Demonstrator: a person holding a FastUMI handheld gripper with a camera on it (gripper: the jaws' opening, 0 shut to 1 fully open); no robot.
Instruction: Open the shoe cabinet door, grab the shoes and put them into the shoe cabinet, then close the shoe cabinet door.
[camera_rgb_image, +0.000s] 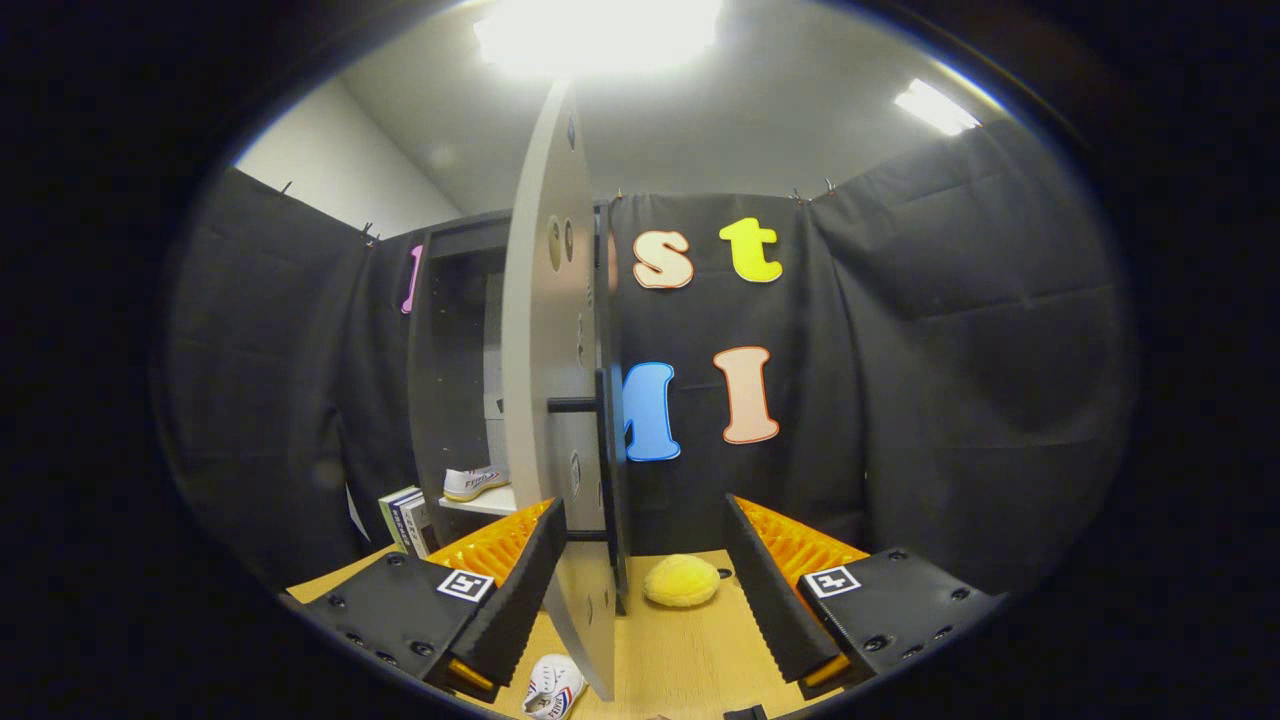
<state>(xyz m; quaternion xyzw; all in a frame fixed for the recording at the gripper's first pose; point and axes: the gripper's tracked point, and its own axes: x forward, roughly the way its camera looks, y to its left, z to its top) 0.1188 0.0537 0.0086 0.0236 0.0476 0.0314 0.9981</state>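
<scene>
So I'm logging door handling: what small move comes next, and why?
Probably swing the cabinet door wider with the gripper. It stands edge-on between the open fingers, one shoe is shelved, and another shoe lies on the table below them.

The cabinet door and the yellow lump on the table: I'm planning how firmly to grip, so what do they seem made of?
The cabinet door, edge-on between the open gripper fingers, looks like rigid painted board: flat, matte grey, with drilled holes. The yellow lump on the wooden table looks like soft plush, fuzzy and rounded, though that's uncertain.

Blown-out glare from 2 ceiling lights (598, 30); booth dim, fisheye bends edges.
</scene>
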